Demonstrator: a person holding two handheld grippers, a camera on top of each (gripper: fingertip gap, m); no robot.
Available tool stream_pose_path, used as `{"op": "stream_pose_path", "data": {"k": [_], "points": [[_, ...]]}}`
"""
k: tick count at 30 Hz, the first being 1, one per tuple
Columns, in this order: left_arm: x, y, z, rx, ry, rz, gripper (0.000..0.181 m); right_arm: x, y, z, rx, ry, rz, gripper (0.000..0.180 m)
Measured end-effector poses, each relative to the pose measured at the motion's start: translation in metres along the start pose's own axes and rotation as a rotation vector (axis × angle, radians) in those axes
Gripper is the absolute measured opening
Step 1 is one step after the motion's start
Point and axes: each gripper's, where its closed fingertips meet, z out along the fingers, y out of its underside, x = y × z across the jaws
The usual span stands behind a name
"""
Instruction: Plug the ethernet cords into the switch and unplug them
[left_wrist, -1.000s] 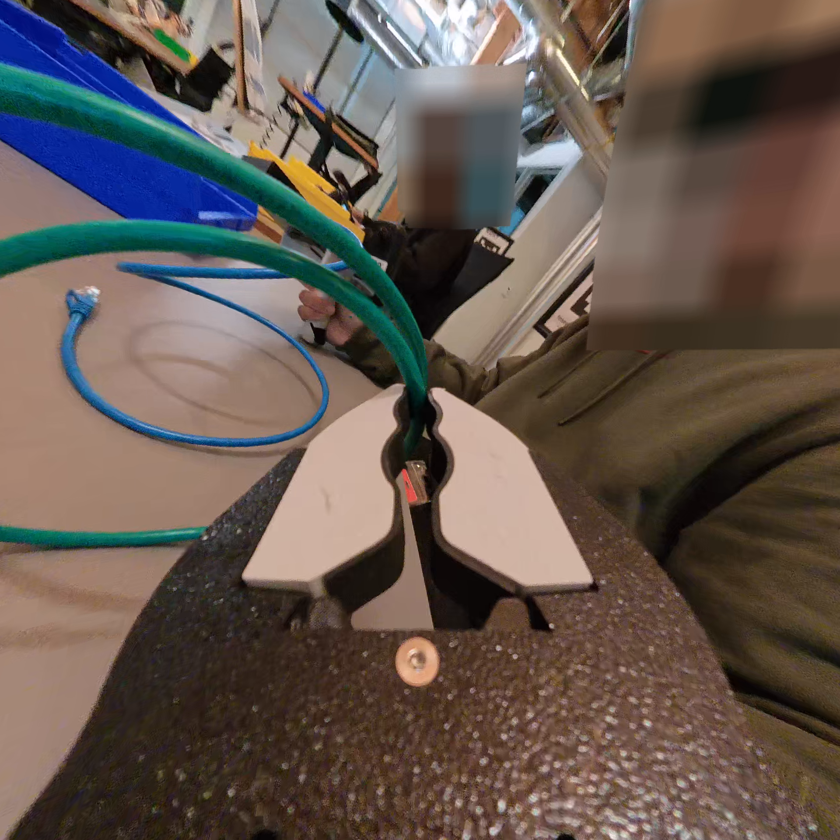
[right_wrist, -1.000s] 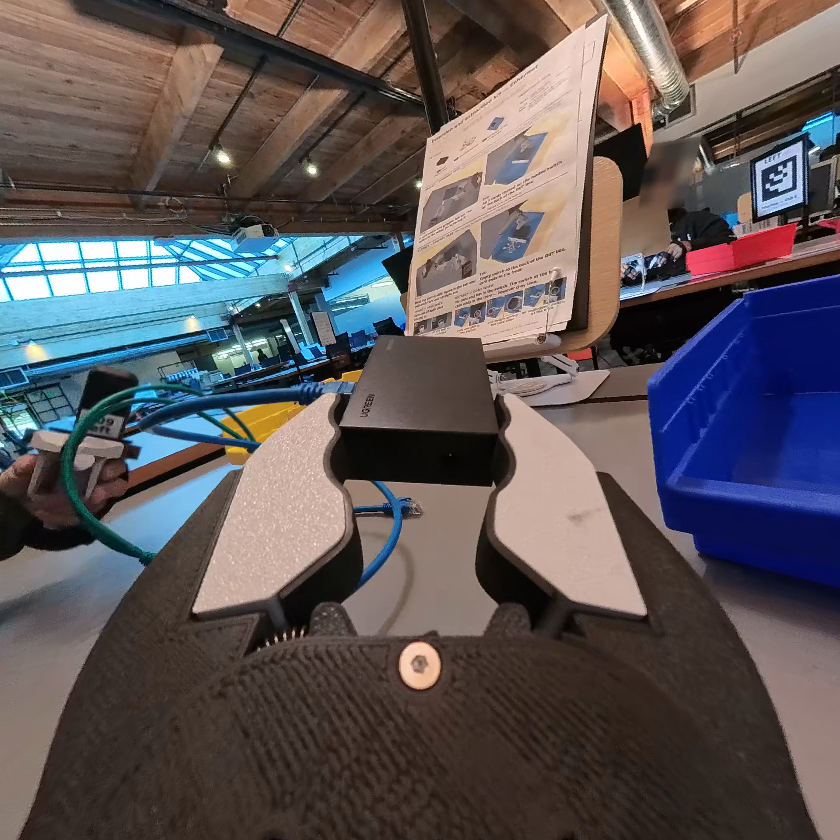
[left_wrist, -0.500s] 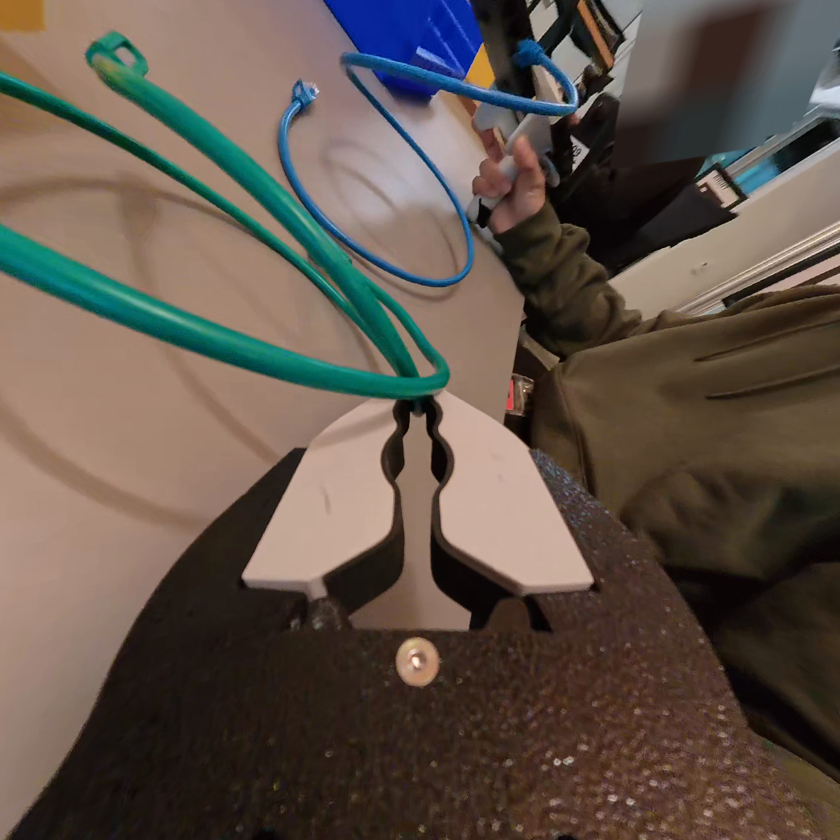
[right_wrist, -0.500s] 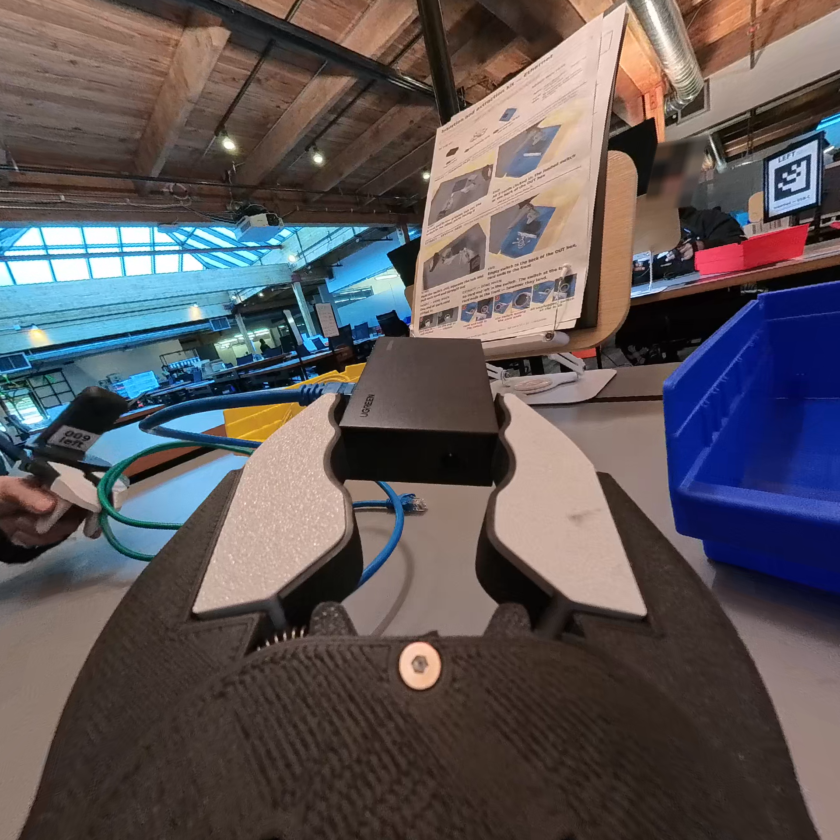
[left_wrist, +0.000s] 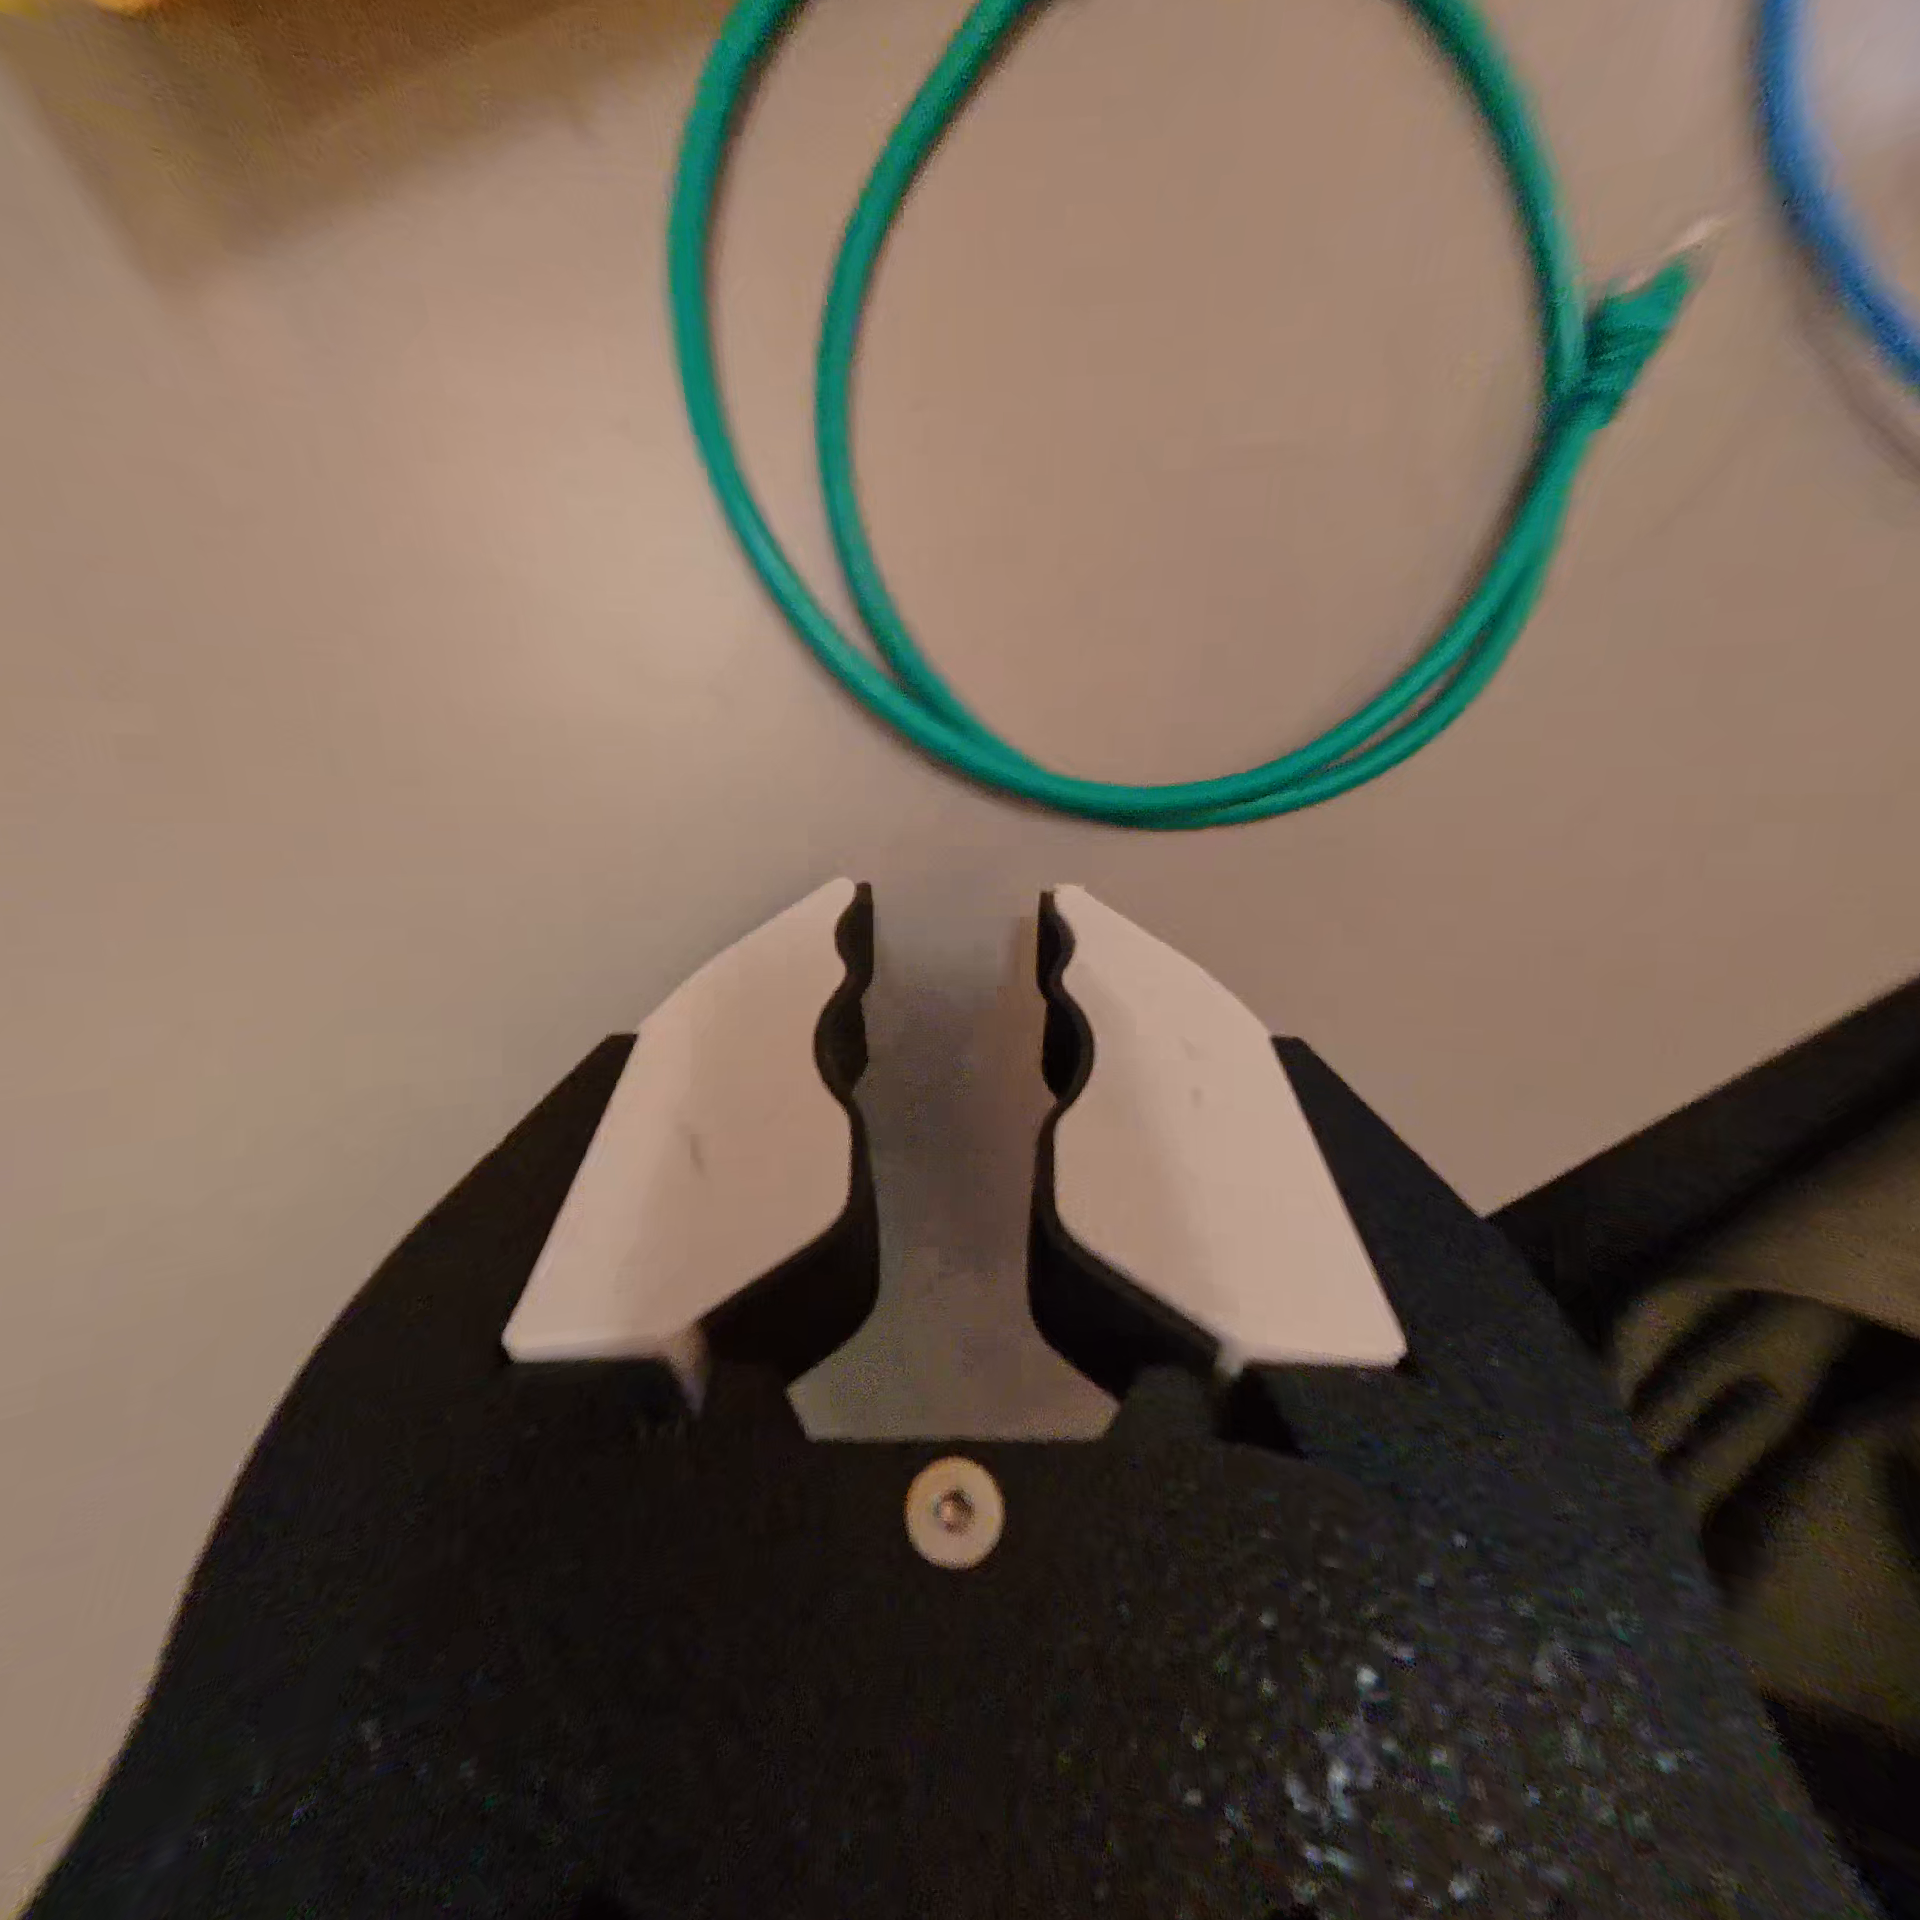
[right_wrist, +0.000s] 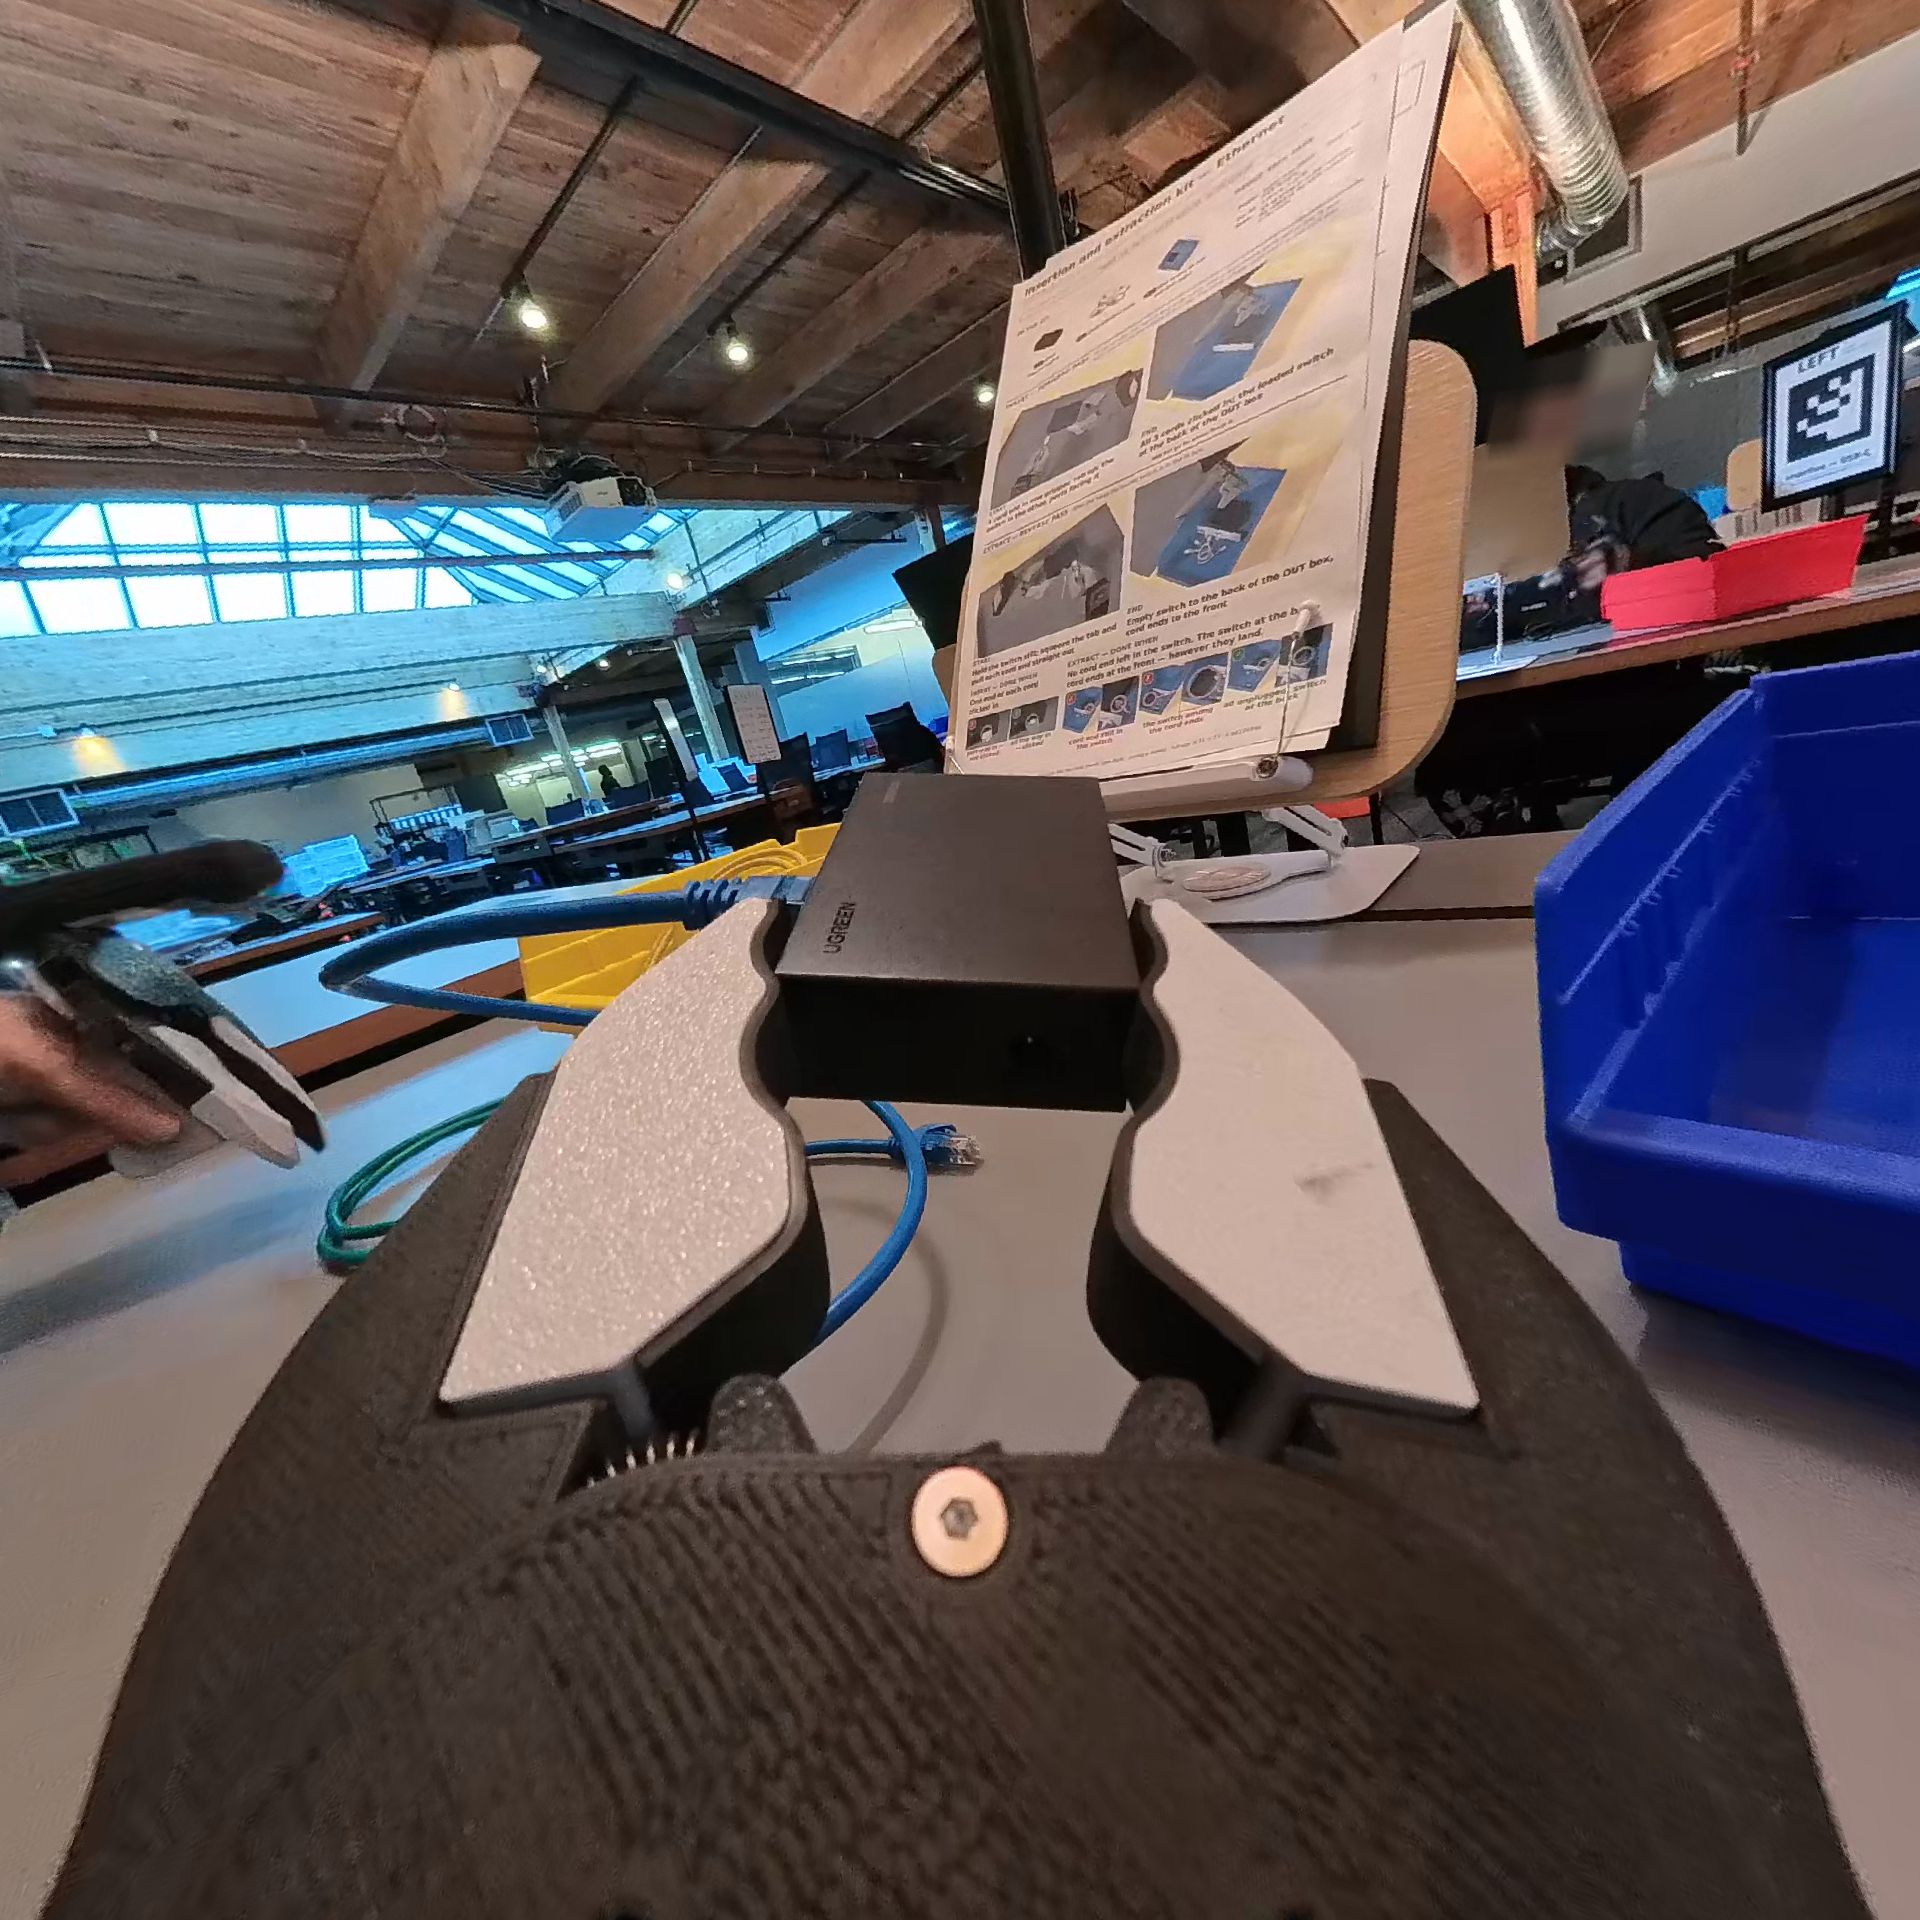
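Note:
My right gripper (right_wrist: 956, 940) is shut on the black switch (right_wrist: 961, 914) and holds it above the table. A blue ethernet cord (right_wrist: 499, 935) is plugged into the switch's left side and loops down to a free plug (right_wrist: 951, 1148) on the table. My left gripper (left_wrist: 956, 899) is open and empty, pointing down at the table. The green ethernet cord (left_wrist: 1039, 748) lies coiled on the table just beyond its fingertips, its plug (left_wrist: 1631, 322) at the right. The left gripper (right_wrist: 223, 1101) also shows far left in the right wrist view, above the green cord (right_wrist: 390, 1195).
A blue bin (right_wrist: 1756, 987) stands at the right of the table. A yellow bin (right_wrist: 634, 951) sits behind the switch. An instruction sheet on a stand (right_wrist: 1184, 499) is at the back. An olive sleeve (left_wrist: 1787, 1382) is at the right of the left wrist view.
My left gripper has opened and let go of the green cord, which now lies coiled on the table. The left gripper has tilted down toward the table. The right gripper still holds the switch.

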Motion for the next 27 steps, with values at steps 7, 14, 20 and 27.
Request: {"op": "stream_pose_path", "data": {"k": [7, 14, 20, 27], "points": [[0.08, -0.088, -0.029, 0.459, -0.103, 0.459, 0.053, -0.012, 0.003, 0.003, -0.006, -0.066, -0.002, 0.062], [0.248, -0.175, -0.045, 0.749, 0.699, 0.242, 0.065, -0.047, 0.014, 0.013, -0.033, -0.182, -0.041, 0.062], [0.31, -0.204, 0.005, 0.311, 1.012, 0.067, 0.067, -0.066, 0.022, 0.017, -0.067, -0.226, -0.126, 0.062], [0.334, -0.21, 0.029, 0.129, 1.06, -0.008, 0.036, -0.078, 0.031, 0.02, -0.102, -0.243, -0.211, 0.062]]}}
